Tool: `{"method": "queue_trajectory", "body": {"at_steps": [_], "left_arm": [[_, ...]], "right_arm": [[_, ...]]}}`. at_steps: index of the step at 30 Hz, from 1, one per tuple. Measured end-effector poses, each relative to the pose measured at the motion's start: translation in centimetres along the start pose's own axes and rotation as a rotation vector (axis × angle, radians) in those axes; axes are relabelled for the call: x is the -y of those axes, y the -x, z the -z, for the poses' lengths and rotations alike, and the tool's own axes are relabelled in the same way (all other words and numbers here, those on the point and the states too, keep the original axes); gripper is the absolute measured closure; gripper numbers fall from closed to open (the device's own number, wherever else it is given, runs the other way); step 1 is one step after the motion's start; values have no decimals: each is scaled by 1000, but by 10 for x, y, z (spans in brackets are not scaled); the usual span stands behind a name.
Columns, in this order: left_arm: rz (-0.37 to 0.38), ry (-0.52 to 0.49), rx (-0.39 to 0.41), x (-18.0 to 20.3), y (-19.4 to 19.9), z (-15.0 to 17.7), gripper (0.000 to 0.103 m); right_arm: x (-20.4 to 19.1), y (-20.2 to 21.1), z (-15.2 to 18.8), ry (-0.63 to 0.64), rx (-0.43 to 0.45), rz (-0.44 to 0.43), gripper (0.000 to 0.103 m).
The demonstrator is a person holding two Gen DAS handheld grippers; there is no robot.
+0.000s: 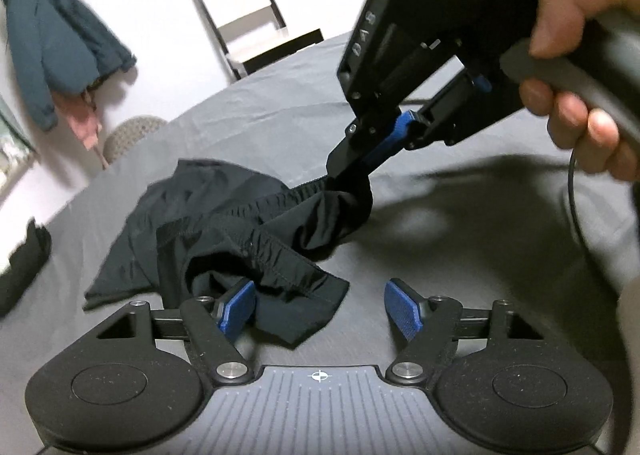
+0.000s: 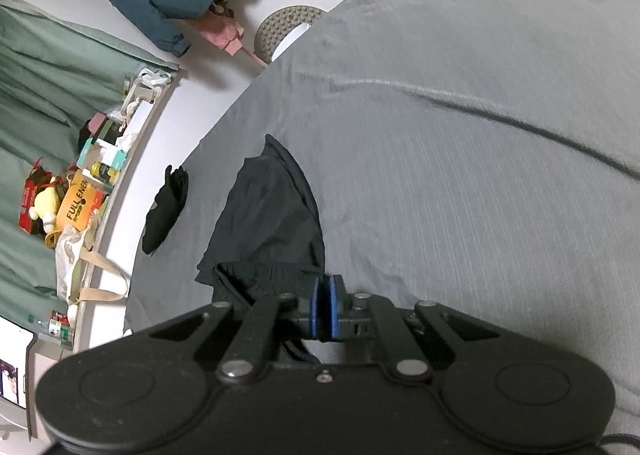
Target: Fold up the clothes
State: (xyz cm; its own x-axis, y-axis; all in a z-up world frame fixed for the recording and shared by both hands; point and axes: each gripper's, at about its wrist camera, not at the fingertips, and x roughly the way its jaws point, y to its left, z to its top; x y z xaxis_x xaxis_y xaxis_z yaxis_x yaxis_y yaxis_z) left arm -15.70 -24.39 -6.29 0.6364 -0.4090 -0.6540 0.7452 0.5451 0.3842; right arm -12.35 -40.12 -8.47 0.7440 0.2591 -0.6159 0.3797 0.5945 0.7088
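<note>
At the far left a dark jacket [image 1: 48, 43] hangs on the wall, and a small black cloth [image 1: 24, 267] lies at the sheet's left edge, apart from the work. A white chair [image 1: 244, 15] stands beyond the far edge of the grey sheet [image 1: 460, 239].

The black shorts [image 1: 224, 239] lie crumpled on the sheet left of centre. The left gripper [image 1: 320, 307] sits with its blue pads wide apart and nothing clamped; a fold of the shorts lies against its left pad [image 1: 238, 309] (touching, not pinched). The right gripper [image 2: 325, 305] has its pads pressed together on the elastic waistband, lifting that end off the sheet. A hand [image 1: 576, 67] holds its handle, and a cable hangs at the right.

To the right of the shorts the sheet runs bare and wide, crossed only by shadows and shallow creases.
</note>
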Motion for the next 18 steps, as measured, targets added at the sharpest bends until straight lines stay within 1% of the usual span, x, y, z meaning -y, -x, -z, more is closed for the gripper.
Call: {"method": "queue_trajectory", "body": {"at_steps": [2,5,7,9,11,12,14,16,18], "left_arm": [[-29,-61,8,7,1,-1,51],[-43,-117,7,15,1,-1,64],[-50,-154,12,20,4,1,70],[-62,-206,23,27,7,2,73],[-73,-258,33,34,11,4,78],[-70,-268,31,36,12,4,79],[-61,-276,23,38,12,4,90],[-50,-277,15,39,11,3,96],[-42,-266,14,37,10,2,98]], "right_arm": [[1,1,0,-3,5,-1,96],[1,2,-1,-5,14,0,96],[2,3,-1,-6,19,-1,96],[2,3,-2,-8,20,2,96],[3,2,-2,-10,18,5,96],[3,2,-2,-12,16,7,96],[4,1,-1,-15,9,10,96],[3,-1,0,-17,0,14,93],[3,-3,1,-19,-9,21,92]]}}
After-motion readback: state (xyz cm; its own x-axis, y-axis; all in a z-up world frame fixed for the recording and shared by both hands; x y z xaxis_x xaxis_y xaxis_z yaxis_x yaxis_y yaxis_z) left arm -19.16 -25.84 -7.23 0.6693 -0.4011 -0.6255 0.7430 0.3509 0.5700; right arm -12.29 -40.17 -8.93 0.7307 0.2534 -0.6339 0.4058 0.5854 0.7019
